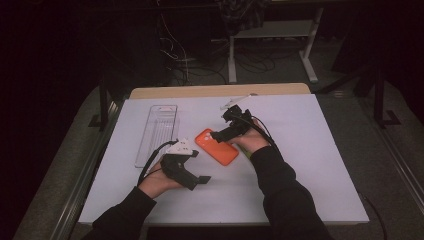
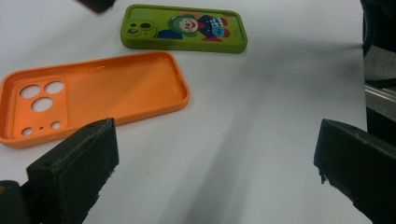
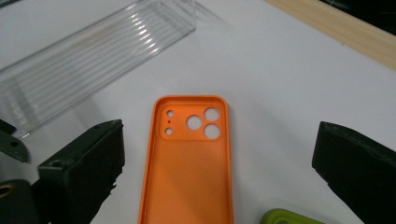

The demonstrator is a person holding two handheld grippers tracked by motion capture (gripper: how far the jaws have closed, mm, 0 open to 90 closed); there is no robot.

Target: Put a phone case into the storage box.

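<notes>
Black jaws of the right gripper (image 3: pixel 219 172) stood spread wide, with nothing pinched between them. The orange case (image 3: pixel 189 163) lay between them on the table, its hollow side up, its camera holes at the end away from the gripper. By the gripper's right jaw the corner of a green case (image 3: pixel 289 217) showed at the bottom edge. Beyond the orange case, to the left in the right gripper view, lay a clear tray (image 3: pixel 88 58) on the white table (image 3: pixel 289 84).

The left gripper (image 2: pixel 215 172) was also spread wide and held nothing. In its view the orange case (image 2: pixel 93 95) lay just ahead of its left jaw, and the green case (image 2: pixel 184 28) lay farther off, printed side up, near the orange one but apart from it.

From above, the right gripper (image 1: pixel 220 134) hung over the orange case (image 1: pixel 217 146), and the left gripper (image 1: pixel 197 181) sat nearer the person, just short of it.
</notes>
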